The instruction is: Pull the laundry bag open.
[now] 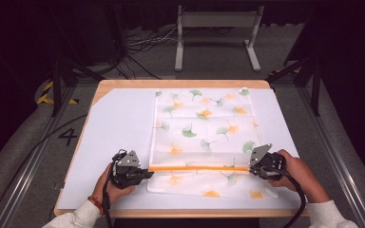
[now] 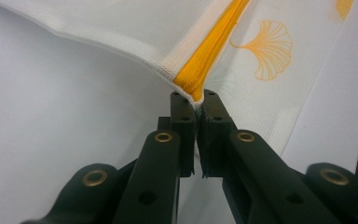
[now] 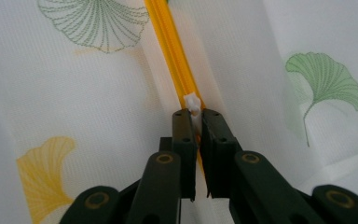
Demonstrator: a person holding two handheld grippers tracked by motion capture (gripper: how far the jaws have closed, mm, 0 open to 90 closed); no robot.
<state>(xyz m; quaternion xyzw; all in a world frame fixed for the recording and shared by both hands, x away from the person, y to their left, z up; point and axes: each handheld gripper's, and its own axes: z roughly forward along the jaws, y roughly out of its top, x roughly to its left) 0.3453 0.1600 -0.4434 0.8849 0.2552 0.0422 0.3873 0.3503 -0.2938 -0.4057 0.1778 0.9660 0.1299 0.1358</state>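
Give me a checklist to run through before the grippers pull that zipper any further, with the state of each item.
1. Left gripper shut on the end of the orange zipper: ok.
2. Right gripper shut on the white zipper pull: ok.
3. Zipper stretched straight between the two grippers: ok.
4. Cloth bag lying flat on the white mat, far part smooth: ok.
5. Near flap free of folds: not ok, it looks rumpled.
6. Whether the zipper teeth are joined or apart: cannot tell.

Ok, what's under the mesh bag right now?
The white table sheet shows beneath and through the translucent mesh bag. The raised zipper hides the sheet directly below it.
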